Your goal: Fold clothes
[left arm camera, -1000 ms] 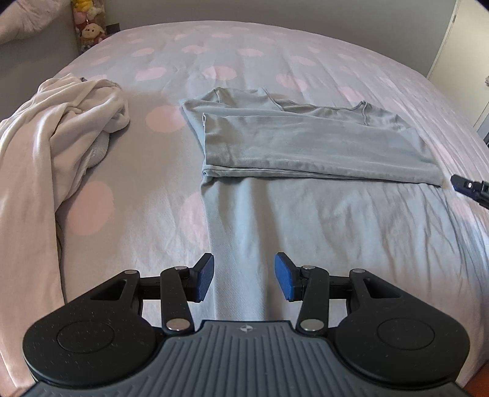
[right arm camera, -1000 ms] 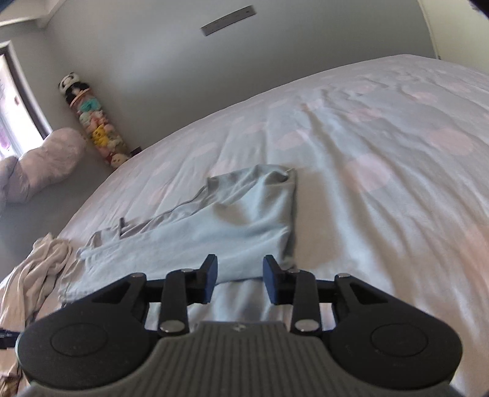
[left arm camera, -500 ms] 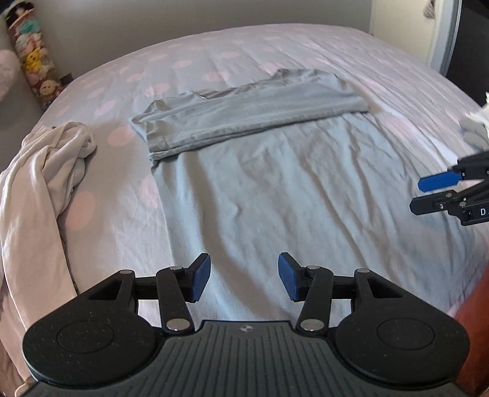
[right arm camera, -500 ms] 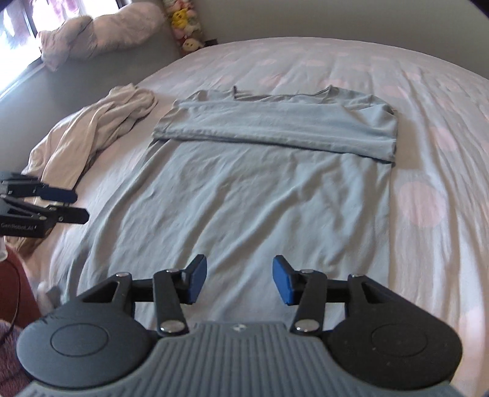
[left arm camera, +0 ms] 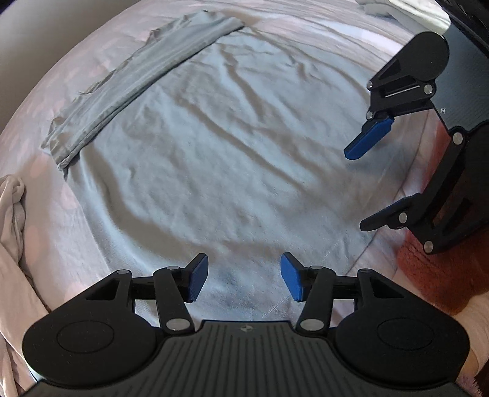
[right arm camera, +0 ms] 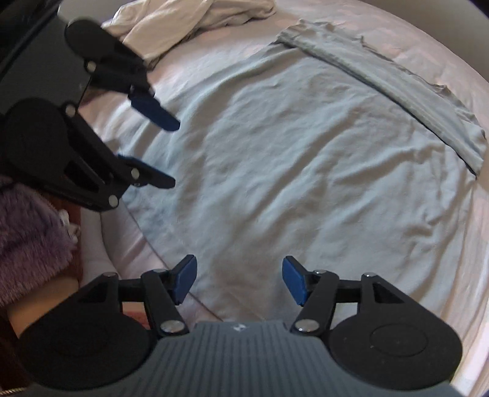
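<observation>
A pale blue-grey garment point(left arm camera: 229, 152) lies spread flat on the bed, its far end folded over into a narrow band point(left arm camera: 137, 76). My left gripper point(left arm camera: 244, 276) points down over the near hem with its jaws opening and nothing between them. The right wrist view shows the same garment point(right arm camera: 305, 168) and its folded band point(right arm camera: 397, 91). My right gripper point(right arm camera: 240, 279) hovers over the hem's other corner, jaws also opening and empty. Each gripper appears in the other's view: the right one point(left arm camera: 363, 180) at the right side, the left one point(right arm camera: 172, 154) at the left side.
A crumpled cream garment point(right arm camera: 183, 18) lies on the pink-dotted sheet point(left arm camera: 36, 128) beside the blue one, also seen at the left view's edge as a cream heap point(left arm camera: 12, 229). The bed's near edge runs just below the hem. A purple fuzzy sleeve point(right arm camera: 27, 229) shows at the left.
Both views swung from looking along the bed to looking down on the near hem. The two grippers drew closer to each other, and their jaws widened.
</observation>
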The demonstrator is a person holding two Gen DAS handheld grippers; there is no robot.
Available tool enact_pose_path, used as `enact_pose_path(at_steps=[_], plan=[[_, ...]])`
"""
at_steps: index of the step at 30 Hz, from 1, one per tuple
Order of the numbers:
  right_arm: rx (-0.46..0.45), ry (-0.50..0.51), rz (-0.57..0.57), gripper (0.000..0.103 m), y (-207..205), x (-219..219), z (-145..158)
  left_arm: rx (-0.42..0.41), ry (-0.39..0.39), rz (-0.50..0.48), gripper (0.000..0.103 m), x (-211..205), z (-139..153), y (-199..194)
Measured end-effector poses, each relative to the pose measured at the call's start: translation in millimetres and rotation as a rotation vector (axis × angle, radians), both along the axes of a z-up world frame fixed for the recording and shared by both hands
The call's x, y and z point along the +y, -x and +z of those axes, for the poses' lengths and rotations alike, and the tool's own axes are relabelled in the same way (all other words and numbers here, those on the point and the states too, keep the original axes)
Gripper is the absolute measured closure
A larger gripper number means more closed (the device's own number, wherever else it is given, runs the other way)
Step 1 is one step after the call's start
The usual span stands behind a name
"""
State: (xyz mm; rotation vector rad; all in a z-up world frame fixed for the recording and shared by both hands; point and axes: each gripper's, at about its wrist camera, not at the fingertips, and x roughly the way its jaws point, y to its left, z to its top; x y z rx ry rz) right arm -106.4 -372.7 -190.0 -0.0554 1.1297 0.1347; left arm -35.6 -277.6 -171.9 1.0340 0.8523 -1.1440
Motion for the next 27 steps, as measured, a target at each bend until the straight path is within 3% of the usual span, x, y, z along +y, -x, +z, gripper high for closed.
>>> enact_pose_path(at_steps=[3,6,12,17,19,20,23,27], plan=[[0.030,0.019,0.086,0.026,-0.1,12.6,-3.7,0.011,-0.031,-0.044,0.049,-0.7,-6.2,5.7],[0.079,0.040,0.152,0.023,-1.5,22.3,-10.2,-0.006,-0.078,-0.090,0.048,-2.8,-14.4,13.8],[0.147,0.081,0.188,0.021,-7.8,30.8,-21.0,-0.187,-0.229,-0.216,0.046,-9.6,-44.1,41.4],[0.170,0.080,0.147,0.022,-11.2,25.6,-25.6,-0.289,-0.261,-0.269,0.036,-12.0,-54.2,53.0],[0.171,0.099,0.122,0.027,-12.6,24.1,-27.4,-0.272,-0.258,-0.246,0.036,-12.2,-53.3,48.4],[0.169,0.122,0.115,0.042,-12.9,24.8,-28.8,-0.260,-0.255,-0.232,0.036,-12.3,-52.5,45.5],[0.163,0.167,0.104,0.045,-12.8,26.3,-31.0,-0.220,-0.250,-0.189,0.046,-14.3,-50.5,40.0],[0.136,0.180,0.085,0.058,-9.7,25.4,-28.4,-0.173,-0.239,-0.152,0.064,-14.7,-48.4,34.1]])
